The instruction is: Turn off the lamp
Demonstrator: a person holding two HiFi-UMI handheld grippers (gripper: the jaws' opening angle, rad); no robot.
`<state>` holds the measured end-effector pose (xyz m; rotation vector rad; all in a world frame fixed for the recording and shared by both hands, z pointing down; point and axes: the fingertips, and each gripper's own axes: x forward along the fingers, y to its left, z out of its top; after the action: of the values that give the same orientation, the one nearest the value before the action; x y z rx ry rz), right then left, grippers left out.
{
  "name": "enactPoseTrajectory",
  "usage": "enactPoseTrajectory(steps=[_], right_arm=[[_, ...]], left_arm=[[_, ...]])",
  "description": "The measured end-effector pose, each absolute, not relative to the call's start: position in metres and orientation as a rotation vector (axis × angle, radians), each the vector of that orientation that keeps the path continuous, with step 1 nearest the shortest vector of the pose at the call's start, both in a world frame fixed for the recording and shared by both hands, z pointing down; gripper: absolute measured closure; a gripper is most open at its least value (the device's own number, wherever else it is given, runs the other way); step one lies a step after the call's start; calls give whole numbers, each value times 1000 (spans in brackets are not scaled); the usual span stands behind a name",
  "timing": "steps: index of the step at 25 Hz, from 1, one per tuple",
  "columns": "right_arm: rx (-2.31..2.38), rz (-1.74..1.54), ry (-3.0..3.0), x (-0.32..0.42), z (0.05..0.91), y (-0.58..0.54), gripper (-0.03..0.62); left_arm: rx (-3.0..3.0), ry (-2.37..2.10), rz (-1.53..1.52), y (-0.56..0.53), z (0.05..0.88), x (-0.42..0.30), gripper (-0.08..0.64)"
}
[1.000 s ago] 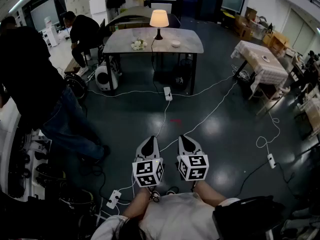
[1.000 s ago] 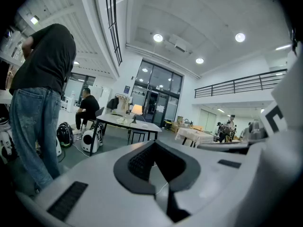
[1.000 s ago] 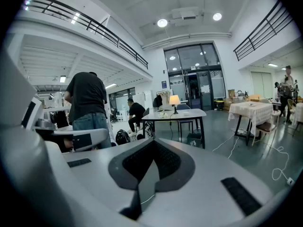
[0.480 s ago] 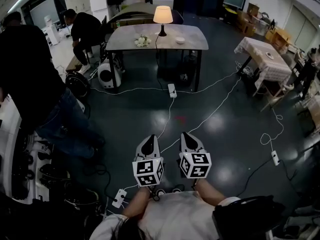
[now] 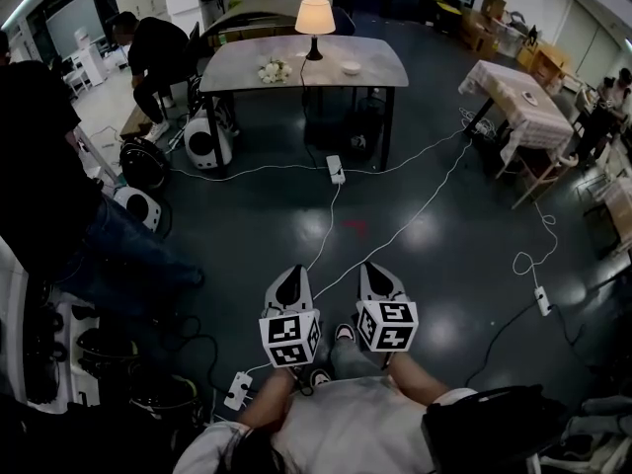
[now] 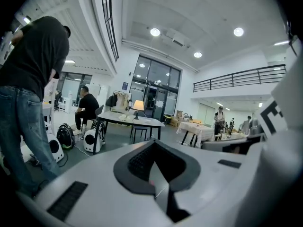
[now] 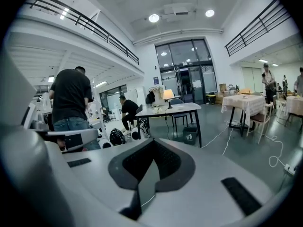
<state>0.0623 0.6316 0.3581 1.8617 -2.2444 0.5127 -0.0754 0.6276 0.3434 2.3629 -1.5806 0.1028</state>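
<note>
One small change shows in the head view. The lamp [image 5: 315, 16] sits a bit higher in the picture than a second ago, and a shoe [image 5: 344, 334] now peeks out below the two tools. So the person seems to be stepping toward the lamp, but there is a lot of floor left to cross before it can be switched off.

The lamp is on. Its pale shade glows warm, and it stands straight on a thin dark stem. It stands at the far edge of the counter [image 5: 380, 69], near the middle. White flowers [image 5: 274, 70] lie to its left and a small white bowl [image 5: 350, 67] to its right. A cord runs down to a power strip [image 5: 336, 169] on the floor.

The left hand-held gripper [image 5: 290, 282] and the right hand-held gripper [image 5: 375, 278] are held side by side close to the person, well apart from the lamp. Both have their jaws together, with nothing in them.
</note>
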Motion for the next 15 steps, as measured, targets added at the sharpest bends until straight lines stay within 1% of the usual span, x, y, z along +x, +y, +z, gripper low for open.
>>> enactPoseTrajectory(steps=[7,15], right_arm=[[1858,525,-2244,66,370,583,594],[1803,507,-2254,74,365,507,594]], left_arm=[[2346,-1612,104,584,353,-78,565],[2294,-1650,83,505,351,-77,565]])
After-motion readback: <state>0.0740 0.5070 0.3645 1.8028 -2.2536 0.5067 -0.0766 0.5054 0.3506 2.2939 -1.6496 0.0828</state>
